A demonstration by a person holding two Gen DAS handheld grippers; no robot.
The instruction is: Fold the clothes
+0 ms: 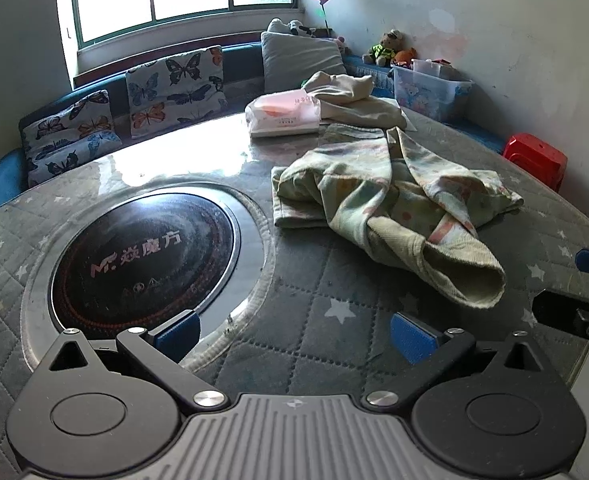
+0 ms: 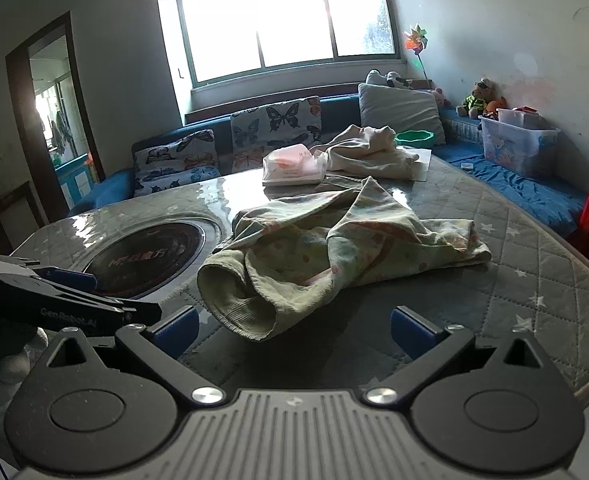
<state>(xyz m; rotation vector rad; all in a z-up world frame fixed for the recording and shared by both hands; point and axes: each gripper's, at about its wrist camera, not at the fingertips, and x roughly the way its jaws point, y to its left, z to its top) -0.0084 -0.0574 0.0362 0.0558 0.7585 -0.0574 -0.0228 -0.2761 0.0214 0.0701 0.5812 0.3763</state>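
Both claws hover low at the near edge of the bench (image 1: pixel 334 280), spread wide and holding nothing: the left claw (image 1: pixel 294 336) faces bare quilted cover beside the round cooktop (image 1: pixel 142 256), while the right claw (image 2: pixel 292 330) points straight at the ribbed cuff (image 2: pixel 238 304) of the crumpled patterned garment (image 2: pixel 334 248). That garment lies in a twisted heap at mid-bench, its cuff end nearest and just ahead of the right claw.

Judging from this, the step in hand is the first grasp. It would go best if the right claw took the cuff's top layer only, and the left claw reached across to a far edge, so the cloth can be pulled flat before any fold.

Further back lie a tissue pack (image 2: pixel 294 168) and a second cream garment (image 2: pixel 370 152), touching each other. Beyond the bench, 1 clear plastic tub (image 2: pixel 518 144) sits on the blue seat, with a smaller white box inside; its other contents are too blurred to tell.
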